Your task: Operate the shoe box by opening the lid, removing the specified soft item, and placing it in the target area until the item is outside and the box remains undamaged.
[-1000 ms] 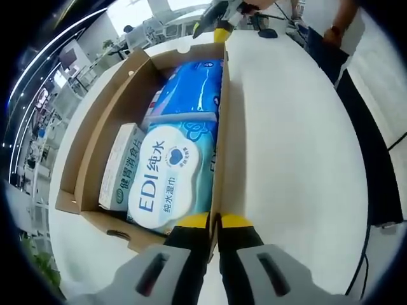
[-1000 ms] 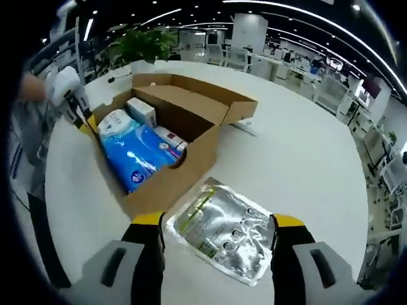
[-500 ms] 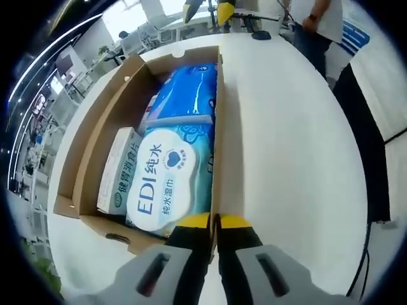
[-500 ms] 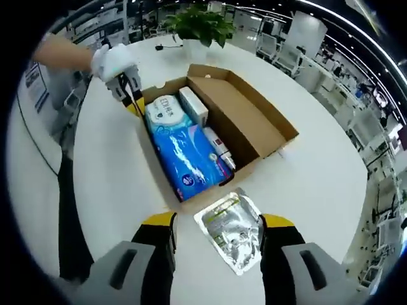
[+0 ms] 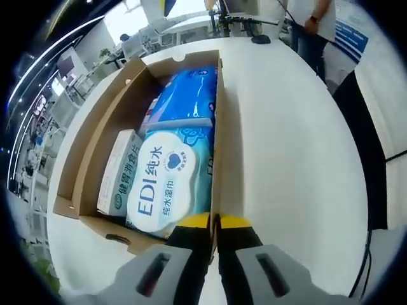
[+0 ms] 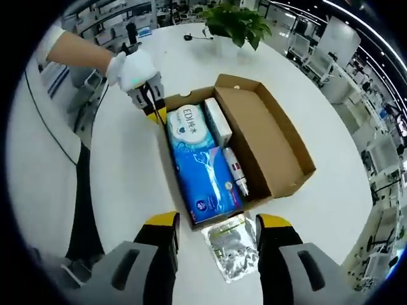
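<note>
Between the right gripper [image 6: 213, 227]'s spread jaws lies the foil pouch [image 6: 231, 249]; left gripper [image 5: 213, 222] pinches box wall [image 5: 216, 159].

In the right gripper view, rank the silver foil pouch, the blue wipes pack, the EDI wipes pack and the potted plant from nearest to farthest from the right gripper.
1. Silver foil pouch, on the table between the right gripper jaws.
2. Blue wipes pack, box's near end.
3. EDI wipes pack, box's far end.
4. Potted plant, beyond the box.

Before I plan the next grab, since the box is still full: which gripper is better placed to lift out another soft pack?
Right gripper: open, free above the box. Left gripper is shut on the box wall.
</note>
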Demonstrator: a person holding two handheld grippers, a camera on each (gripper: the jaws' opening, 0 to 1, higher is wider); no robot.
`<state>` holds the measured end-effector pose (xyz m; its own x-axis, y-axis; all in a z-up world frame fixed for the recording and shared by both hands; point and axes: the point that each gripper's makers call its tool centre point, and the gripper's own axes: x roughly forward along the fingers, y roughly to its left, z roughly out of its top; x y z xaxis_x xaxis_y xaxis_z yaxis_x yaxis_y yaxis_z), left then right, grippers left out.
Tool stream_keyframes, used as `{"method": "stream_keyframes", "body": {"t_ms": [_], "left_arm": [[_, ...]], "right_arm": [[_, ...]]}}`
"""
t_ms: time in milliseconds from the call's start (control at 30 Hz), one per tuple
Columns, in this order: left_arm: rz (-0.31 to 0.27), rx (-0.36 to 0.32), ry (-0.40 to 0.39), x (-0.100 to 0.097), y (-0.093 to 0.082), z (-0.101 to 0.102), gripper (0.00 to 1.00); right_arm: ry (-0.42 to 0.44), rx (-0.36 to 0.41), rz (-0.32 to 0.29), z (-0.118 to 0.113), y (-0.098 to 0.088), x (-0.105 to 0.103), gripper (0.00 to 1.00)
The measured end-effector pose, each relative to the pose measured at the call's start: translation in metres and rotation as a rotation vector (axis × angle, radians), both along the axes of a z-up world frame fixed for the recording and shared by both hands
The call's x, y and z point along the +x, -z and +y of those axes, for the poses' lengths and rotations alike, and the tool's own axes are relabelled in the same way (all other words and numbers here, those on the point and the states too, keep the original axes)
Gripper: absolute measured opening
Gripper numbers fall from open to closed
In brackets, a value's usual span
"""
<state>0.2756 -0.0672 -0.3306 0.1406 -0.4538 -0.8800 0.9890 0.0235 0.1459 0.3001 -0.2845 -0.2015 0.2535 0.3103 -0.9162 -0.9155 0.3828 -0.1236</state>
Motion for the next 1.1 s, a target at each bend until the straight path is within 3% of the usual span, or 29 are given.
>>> {"method": "stream_keyframes", "body": {"t_ms": [67,167,267,333,400,633,700,867,1100], "left_arm": [[0.003,0.003,0.000,0.000,0.000,0.000,0.01],[0.011,0.005,-0.006,0.000,0.000,0.000,0.01],[0.011,0.002,-0.009,0.000,0.000,0.000,0.01],[-0.001,0.002,-0.015,0.000,0.001,0.000,0.01],[-0.006,0.002,-0.020,0.000,0.000,0.000,0.01],[0.002,0.004,-0.026,0.001,0.000,-0.001,0.01],[-0.002,0.003,-0.024,0.000,0.000,-0.001,0.01],[0.001,0.006,-0.027,0.000,0.000,-0.001,0.01],[0.003,0.010,-0.026,0.000,-0.001,-0.001,0.02]], "right_arm": [[-0.043,-0.020,-0.026,0.005,0.005,0.006,0.48],[-0.068,-0.020,-0.008,0.015,0.017,0.010,0.49],[-0.047,-0.037,0.011,0.019,0.028,0.016,0.48],[-0.023,-0.004,-0.003,0.028,0.036,0.021,0.48],[-0.044,0.004,0.033,0.035,0.044,0.015,0.51],[-0.085,-0.028,0.052,0.034,0.056,0.020,0.58],[-0.070,-0.020,0.098,0.033,0.062,0.017,0.58],[-0.108,-0.079,0.141,0.028,0.079,0.015,0.57],[-0.129,-0.100,0.156,0.032,0.093,0.017,0.59]]}}
